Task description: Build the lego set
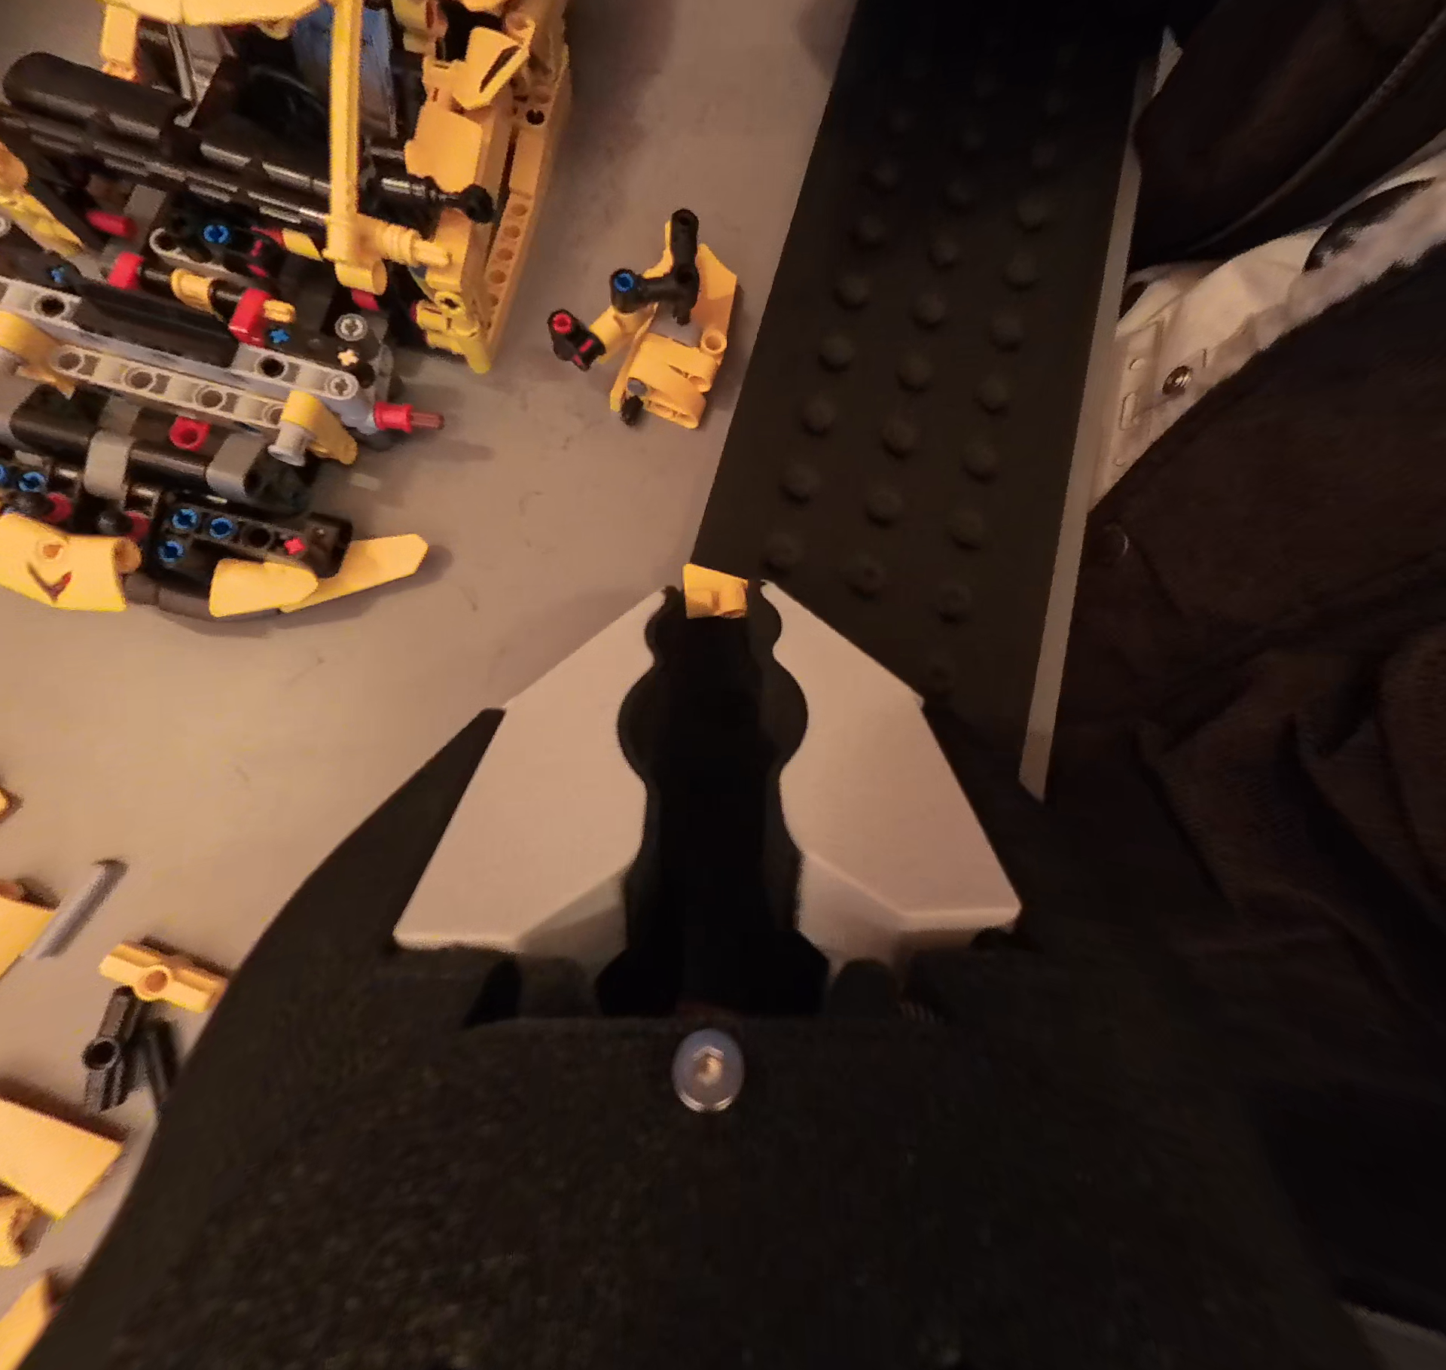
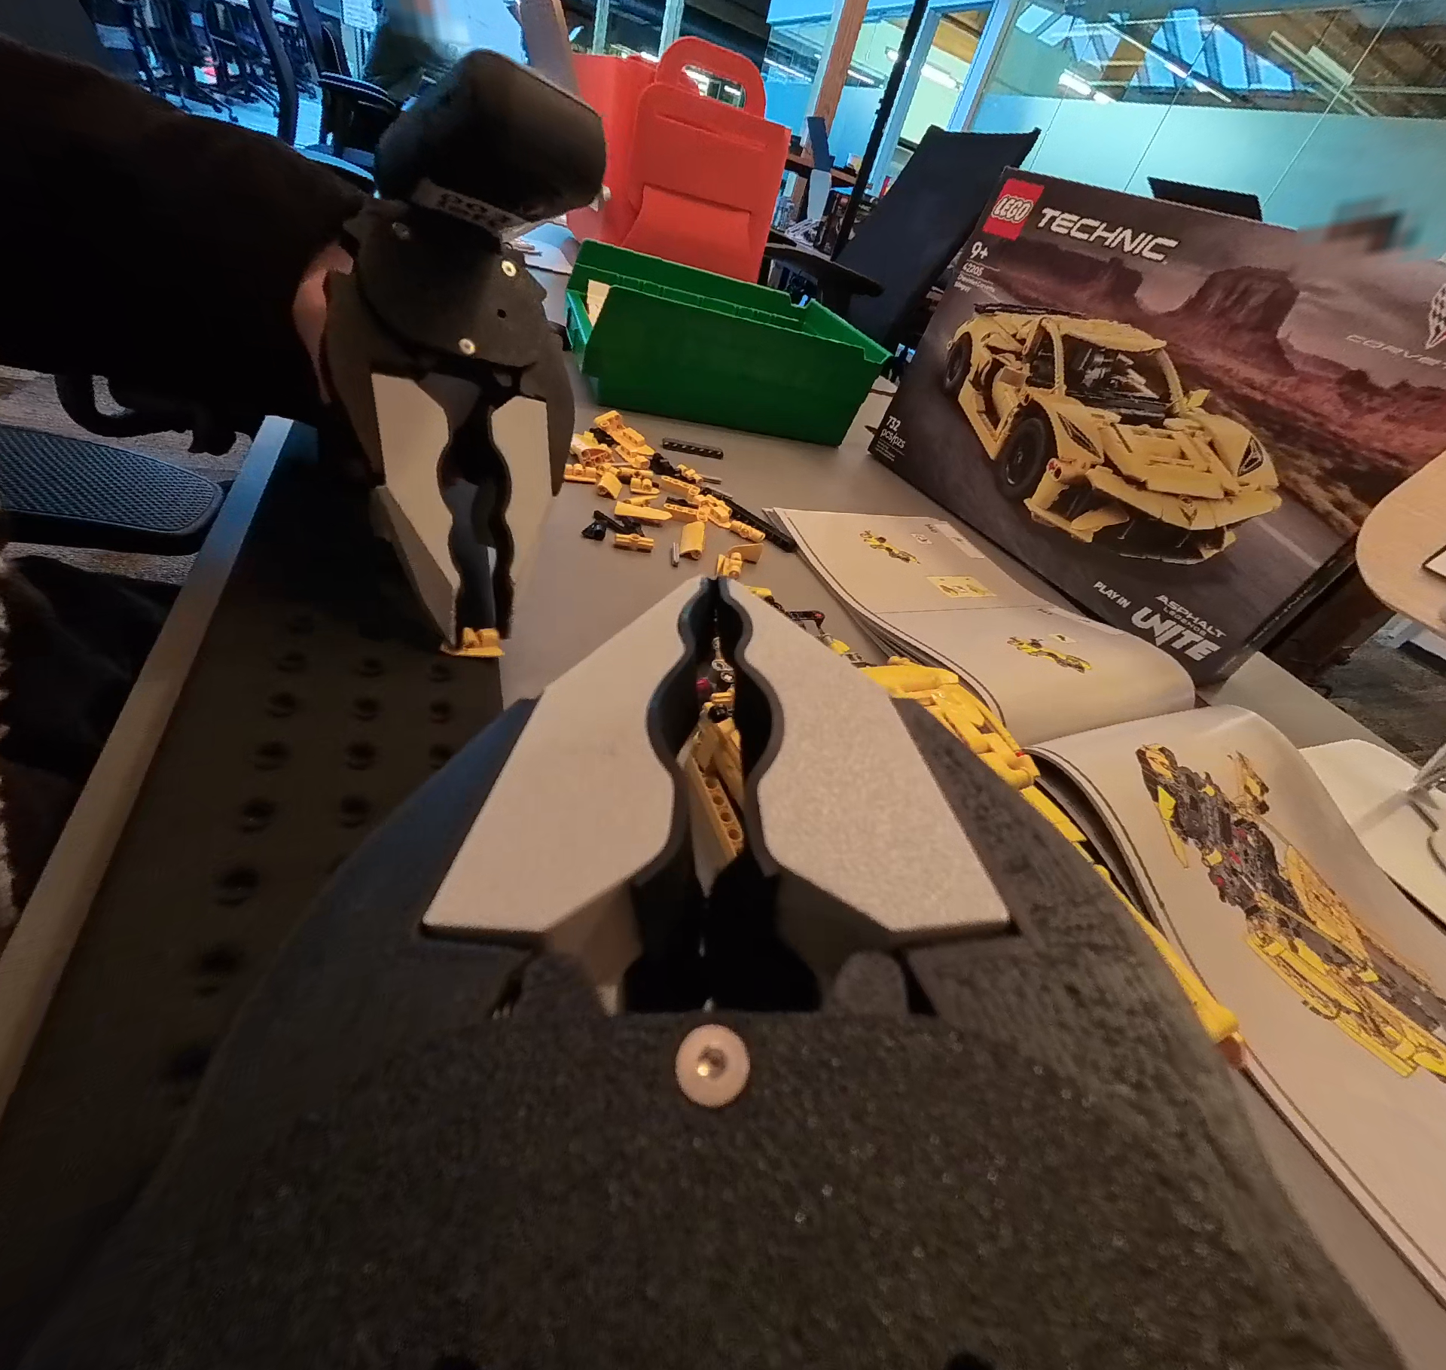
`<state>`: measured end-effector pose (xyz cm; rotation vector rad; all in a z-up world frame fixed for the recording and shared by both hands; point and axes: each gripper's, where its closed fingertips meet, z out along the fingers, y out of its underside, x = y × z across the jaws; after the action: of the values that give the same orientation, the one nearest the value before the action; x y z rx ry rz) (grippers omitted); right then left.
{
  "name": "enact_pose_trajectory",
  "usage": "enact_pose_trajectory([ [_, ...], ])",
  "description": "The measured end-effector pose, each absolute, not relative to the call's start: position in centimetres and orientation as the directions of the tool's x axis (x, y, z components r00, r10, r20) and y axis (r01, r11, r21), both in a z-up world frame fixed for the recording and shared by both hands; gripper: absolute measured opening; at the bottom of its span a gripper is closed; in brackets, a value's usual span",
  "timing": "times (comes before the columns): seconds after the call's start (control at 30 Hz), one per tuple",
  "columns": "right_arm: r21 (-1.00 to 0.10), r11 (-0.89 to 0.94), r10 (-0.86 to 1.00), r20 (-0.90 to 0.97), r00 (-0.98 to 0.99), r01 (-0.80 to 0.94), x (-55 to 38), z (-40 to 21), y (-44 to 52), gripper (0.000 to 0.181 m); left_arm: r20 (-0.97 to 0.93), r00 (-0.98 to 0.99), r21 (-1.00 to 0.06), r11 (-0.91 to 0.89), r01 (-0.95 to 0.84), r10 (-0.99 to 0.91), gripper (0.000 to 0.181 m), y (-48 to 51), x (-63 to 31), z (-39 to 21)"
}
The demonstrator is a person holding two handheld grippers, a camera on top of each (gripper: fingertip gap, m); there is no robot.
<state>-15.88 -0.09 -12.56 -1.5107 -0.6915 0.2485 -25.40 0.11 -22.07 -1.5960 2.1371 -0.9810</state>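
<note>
Fingertips of the left gripper [image 1: 714, 589] pinch a small yellow plastic lego piece [image 1: 714, 591] at the studded black baseplate's [image 1: 908, 362] edge; the right gripper [image 2: 716, 585], jaws closed empty, hovers near the baseplate.

Grey surface [image 1: 595, 119] with Lego parts, a studded black strip and printed material.

A black studded strip [image 1: 923, 331] runs along the surface's near edge. The partly built yellow-and-black car model [image 1: 258, 260] rests on the grey top, with a small yellow-and-black sub-assembly [image 1: 665, 331] just beside it, between the model and the strip. Loose yellow and black pieces [image 2: 665, 503] lie scattered farther along, near a green bin [image 2: 720, 354]. An open instruction booklet [image 2: 978, 612] lies flat beside the pieces, and the set's box [image 2: 1134, 409] stands on edge behind it.
</note>
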Motion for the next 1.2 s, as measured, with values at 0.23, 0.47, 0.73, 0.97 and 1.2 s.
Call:
enact_pose_trajectory([
  [0.23, -0.962, 0.077, 0.562, 0.258, 0.786, 0.261, -15.9, -12.6, -0.2, 0.0, 0.159, -0.362, -0.658, 0.175, -0.732, -0.918, 0.016, -0.4, -25.1, -22.2],
  [0.47, -0.966, 0.067, 0.57, 0.243, 0.785, 0.25, -16.0, -12.7, -0.1, 0.0, 0.133, -0.323, -0.691, 0.146, -0.708, -0.937, 0.015, 0.5, -24.0, -21.5],
  [0.73, -0.992, 0.001, 0.629, -0.099, 0.771, -0.128, -16.3, -7.0, 1.9, 0.0, 0.445, -0.3, -0.783, -0.529, 0.328, -0.844, 0.014, 6.4, -21.2, -5.2],
  [0.97, -0.98, 0.06, 0.602, -0.117, 0.79, -0.191, -17.9, -3.4, 6.1, 0.0, 0.456, -0.407, -0.477, -0.604, 0.639, -0.791, 0.014, 9.2, -23.4, -2.7],
  [1.2, -0.945, 0.035, 0.609, -0.238, 0.757, -0.326, -18.7, -4.4, 6.9, 0.0, 0.477, -0.332, -0.554, -0.571, 0.605, -0.814, 0.014, 9.9, -23.1, -3.9],
])
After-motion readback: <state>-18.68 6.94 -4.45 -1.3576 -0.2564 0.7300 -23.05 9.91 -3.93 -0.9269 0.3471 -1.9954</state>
